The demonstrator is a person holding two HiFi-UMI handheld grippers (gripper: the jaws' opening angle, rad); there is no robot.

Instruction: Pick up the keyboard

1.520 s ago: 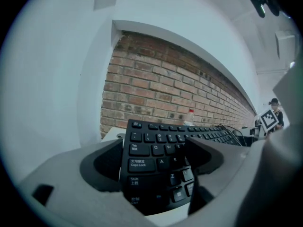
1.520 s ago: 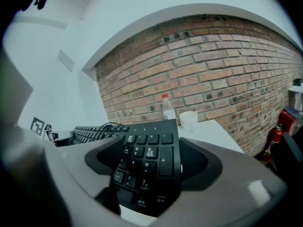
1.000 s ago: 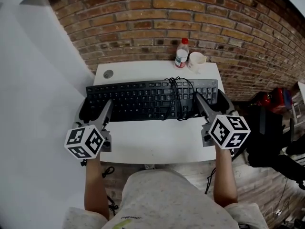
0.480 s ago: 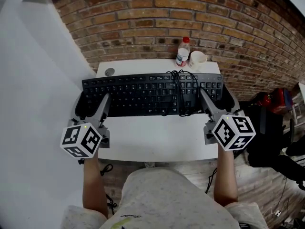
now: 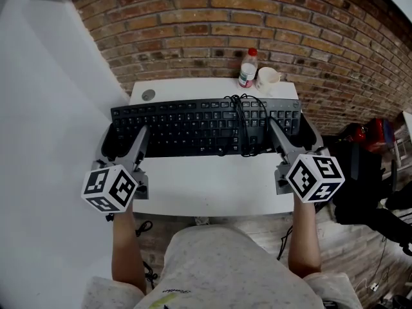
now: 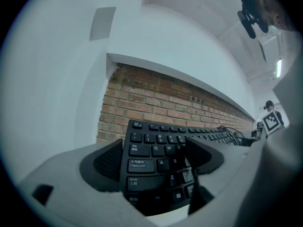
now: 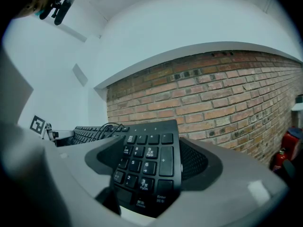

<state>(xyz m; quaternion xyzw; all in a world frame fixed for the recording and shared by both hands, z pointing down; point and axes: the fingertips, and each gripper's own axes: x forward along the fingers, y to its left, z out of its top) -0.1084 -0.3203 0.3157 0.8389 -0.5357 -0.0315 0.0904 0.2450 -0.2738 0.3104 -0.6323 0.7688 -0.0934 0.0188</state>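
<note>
Black full-size keyboard [image 5: 206,126]: lies across far half of white table [image 5: 212,188], left end past table's left edge.
Left gripper [image 5: 125,141]: we log jaws pinching keyboard's left end.
Right gripper [image 5: 295,137]: jaws pinching number-pad end.
Black coiled cable [image 5: 243,121]: on keys, right of middle.
Red-capped plastic bottle [image 5: 246,69], white cup [image 5: 266,78]: far edge, near right corner, behind keyboard.
Head view hides the gripped ends; gripper views show keys between pads.
Whether keyboard touches table, we cannot tell.
</note>
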